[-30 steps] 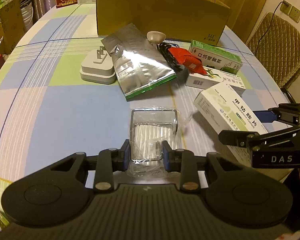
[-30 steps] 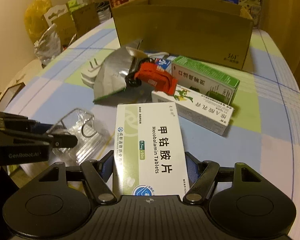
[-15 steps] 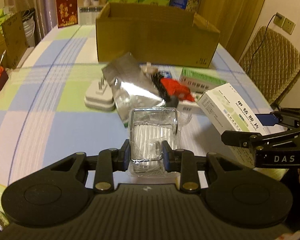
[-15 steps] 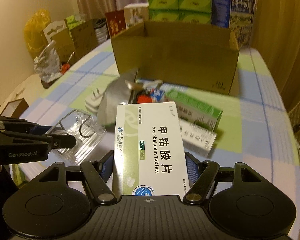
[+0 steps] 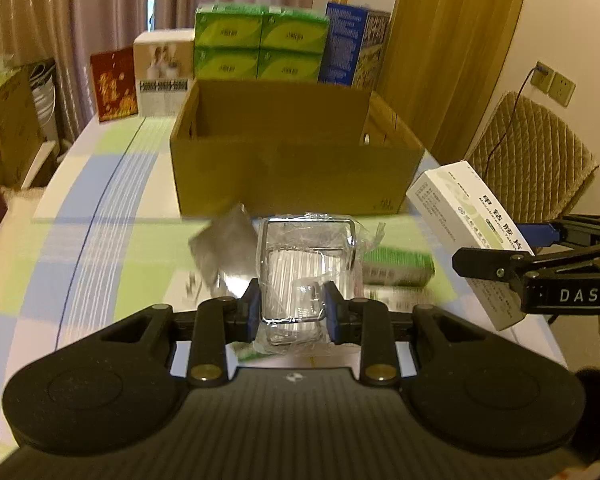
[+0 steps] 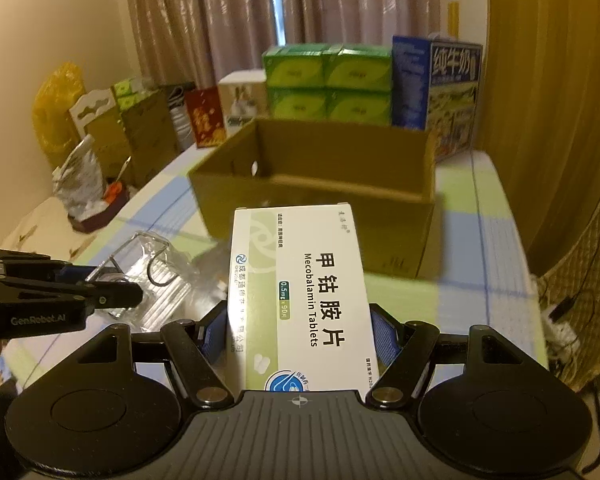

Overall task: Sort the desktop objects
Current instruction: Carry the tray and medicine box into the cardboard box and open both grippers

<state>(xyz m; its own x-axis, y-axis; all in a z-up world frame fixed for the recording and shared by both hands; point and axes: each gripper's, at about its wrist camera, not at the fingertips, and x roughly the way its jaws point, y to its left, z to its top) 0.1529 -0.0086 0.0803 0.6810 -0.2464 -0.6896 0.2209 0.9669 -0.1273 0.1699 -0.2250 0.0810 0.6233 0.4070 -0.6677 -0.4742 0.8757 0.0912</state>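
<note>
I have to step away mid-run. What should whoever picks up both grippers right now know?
Left gripper: shut on the clear packet, held off the table.
Right gripper: shut on the tablet box, also lifted.
Both point at the open cardboard box ahead; neither item is over it yet.
On the table in front of the box: a silver pouch and a green carton, blurred.
Done: both picks. Left: probably drop both into the cardboard box, then sort the rest.
</note>
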